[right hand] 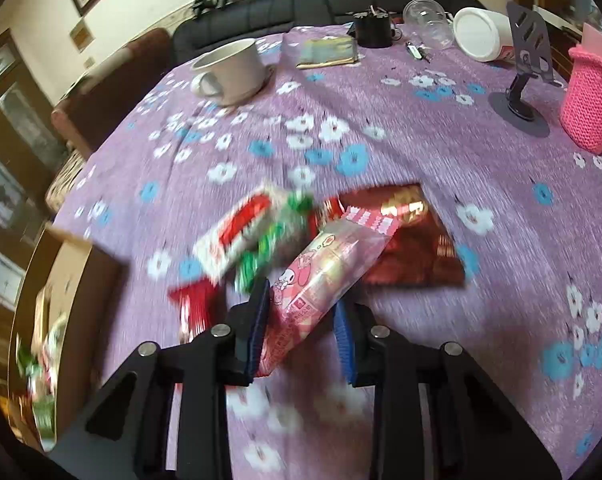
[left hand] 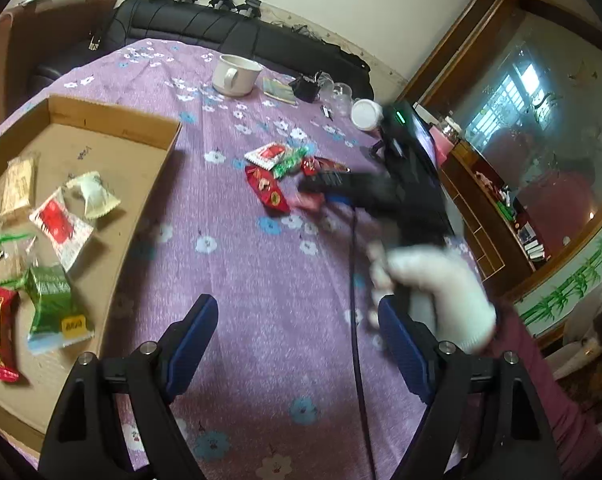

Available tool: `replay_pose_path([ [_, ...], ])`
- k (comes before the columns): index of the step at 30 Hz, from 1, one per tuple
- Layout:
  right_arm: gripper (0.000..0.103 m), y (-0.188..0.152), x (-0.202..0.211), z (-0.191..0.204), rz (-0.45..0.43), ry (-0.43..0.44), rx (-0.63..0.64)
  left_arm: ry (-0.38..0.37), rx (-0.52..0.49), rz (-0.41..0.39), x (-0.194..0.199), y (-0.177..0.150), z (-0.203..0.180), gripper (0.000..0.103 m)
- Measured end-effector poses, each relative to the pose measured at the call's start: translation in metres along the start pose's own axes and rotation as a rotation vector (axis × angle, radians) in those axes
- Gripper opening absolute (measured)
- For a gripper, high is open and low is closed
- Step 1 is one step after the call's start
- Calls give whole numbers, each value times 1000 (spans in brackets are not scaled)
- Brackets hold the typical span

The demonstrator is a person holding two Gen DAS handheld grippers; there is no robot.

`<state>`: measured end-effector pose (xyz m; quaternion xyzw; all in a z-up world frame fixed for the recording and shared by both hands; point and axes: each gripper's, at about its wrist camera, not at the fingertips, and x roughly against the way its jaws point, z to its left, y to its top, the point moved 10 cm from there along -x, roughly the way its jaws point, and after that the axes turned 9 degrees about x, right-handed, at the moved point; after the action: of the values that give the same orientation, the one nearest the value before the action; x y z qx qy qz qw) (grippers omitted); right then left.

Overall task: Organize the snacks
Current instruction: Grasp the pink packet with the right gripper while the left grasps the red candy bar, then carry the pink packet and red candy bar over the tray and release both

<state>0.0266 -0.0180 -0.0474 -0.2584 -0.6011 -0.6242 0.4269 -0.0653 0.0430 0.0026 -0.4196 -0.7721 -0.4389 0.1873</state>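
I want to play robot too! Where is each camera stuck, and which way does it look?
Left wrist: on the left gripper, open over the purple cloth; sees the cardboard box and the white-gloved right hand.
Right wrist: on the right gripper, pinching a pink snack packet; sees only its own fingers.
Both see the white mug and the snack pile.

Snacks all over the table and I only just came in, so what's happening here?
A person is sorting snacks into a cardboard tray. The right hand-held gripper is shut on a pink snack packet, just by the pile of loose snacks on the purple tablecloth. The left hand-held gripper is open and empty, beside the tray, which already holds several packets, including a green packet.
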Motion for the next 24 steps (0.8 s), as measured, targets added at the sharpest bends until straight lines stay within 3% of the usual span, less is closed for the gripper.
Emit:
replay_pose_path([
  [4, 32, -30, 32, -10, -26, 37, 36, 39, -45, -2, -13, 16, -12, 82],
  [8, 32, -51, 60, -21, -82, 59, 65, 90, -65, 50, -54, 32, -18, 82],
  [12, 32, -57, 74, -26, -160, 119, 64, 181, -54, 90, -106, 49, -5, 51],
  [17, 32, -62, 64, -32, -145, 206, 7, 305, -67, 63, -138, 68, 13, 51],
  [21, 32, -63, 62, -27, -140, 241, 0, 388, -161, 35, -152, 79, 12, 50],
  [22, 32, -64, 61, -27, -138, 242, -1, 419, -199, 28, -152, 78, 11, 32],
  [24, 32, -65, 60, -27, -135, 240, -1, 391, -229, 28, -150, 73, 6, 18],
])
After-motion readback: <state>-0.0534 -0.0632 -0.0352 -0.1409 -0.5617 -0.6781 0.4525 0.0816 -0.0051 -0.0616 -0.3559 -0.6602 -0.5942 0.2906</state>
